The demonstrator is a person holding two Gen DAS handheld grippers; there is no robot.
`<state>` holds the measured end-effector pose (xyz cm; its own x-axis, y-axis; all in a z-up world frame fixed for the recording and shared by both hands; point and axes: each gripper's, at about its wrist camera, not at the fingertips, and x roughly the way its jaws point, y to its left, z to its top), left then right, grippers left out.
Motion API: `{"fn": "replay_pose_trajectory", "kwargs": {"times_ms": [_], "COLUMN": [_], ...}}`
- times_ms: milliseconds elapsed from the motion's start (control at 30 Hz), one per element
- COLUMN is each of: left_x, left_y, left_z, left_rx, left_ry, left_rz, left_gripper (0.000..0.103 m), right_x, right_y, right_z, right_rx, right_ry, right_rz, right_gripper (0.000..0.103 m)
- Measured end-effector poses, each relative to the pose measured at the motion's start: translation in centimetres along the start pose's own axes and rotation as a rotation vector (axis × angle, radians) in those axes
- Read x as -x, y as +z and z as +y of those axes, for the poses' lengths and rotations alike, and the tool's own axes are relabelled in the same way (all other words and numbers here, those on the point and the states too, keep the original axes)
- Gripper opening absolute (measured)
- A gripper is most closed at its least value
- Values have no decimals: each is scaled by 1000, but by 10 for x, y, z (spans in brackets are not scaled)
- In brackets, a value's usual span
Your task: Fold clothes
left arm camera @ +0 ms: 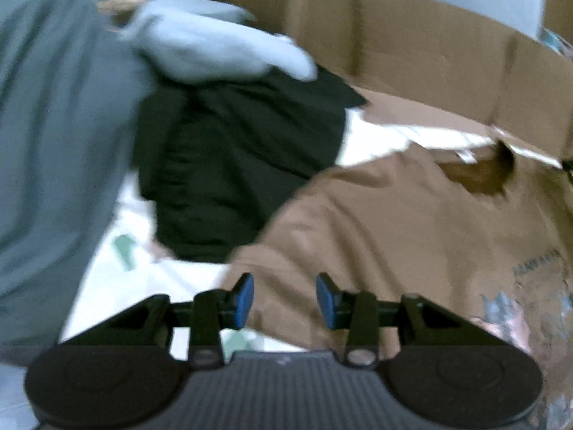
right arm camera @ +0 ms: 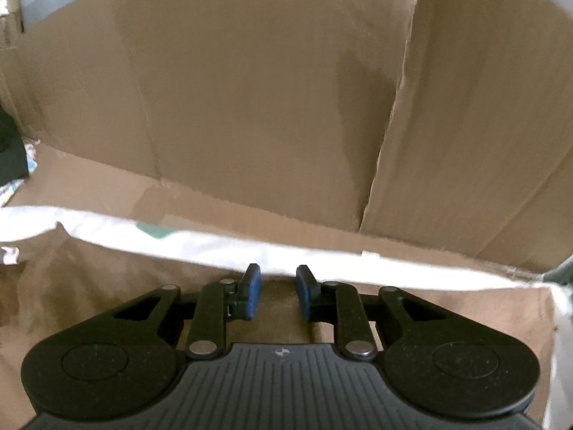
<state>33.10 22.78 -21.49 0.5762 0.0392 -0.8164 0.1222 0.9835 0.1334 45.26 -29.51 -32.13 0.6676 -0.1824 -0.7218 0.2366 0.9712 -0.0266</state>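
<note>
Over the brown shirt (left arm camera: 412,222) spread flat for folding, the left gripper (left arm camera: 284,301) hangs part open, empty; the right gripper (right arm camera: 277,295) (jaws narrower) grips nothing at the far edge.

In your right wrist view a cardboard wall (right arm camera: 250,89) blocks everything ahead. In the left view, the black garment (left arm camera: 243,165) and grey garment (left arm camera: 53,143) crowd upper left.

A home-like sorting spot is suggested: clothes (left arm camera: 412,222) heaped on a white sheet (left arm camera: 143,286), cardboard walls (right arm camera: 250,89) at 12 o'clock.
</note>
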Motion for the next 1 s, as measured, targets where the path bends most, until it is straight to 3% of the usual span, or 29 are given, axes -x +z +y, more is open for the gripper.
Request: {"fn": "replay_pose_trajectory", "kwargs": {"times_ms": [133, 333, 467, 567, 667, 833, 1000], "left_x": [2, -11, -21, -26, -29, -22, -30], "left_y": [-8, -25, -28, -21, -9, 19, 48], "left_z": [35, 59, 61, 65, 66, 86, 109], "left_rx": [100, 201, 179, 202, 135, 118, 191], "left_ry": [34, 0, -66, -119, -123, -144, -139], "left_rz": [8, 37, 49, 63, 69, 79, 93], "left_gripper": [43, 43, 43, 43, 43, 43, 43], "right_x": [29, 84, 117, 141, 165, 196, 217], "right_y": [5, 1, -11, -23, -33, -48, -59], "right_z": [6, 31, 56, 80, 108, 160, 208], "right_rx": [16, 57, 67, 92, 114, 146, 170], "right_ry": [1, 49, 135, 203, 272, 384, 461], "right_rz": [-50, -104, -77, -59, -41, -22, -13], "right_gripper": [29, 30, 30, 30, 30, 31, 31]}}
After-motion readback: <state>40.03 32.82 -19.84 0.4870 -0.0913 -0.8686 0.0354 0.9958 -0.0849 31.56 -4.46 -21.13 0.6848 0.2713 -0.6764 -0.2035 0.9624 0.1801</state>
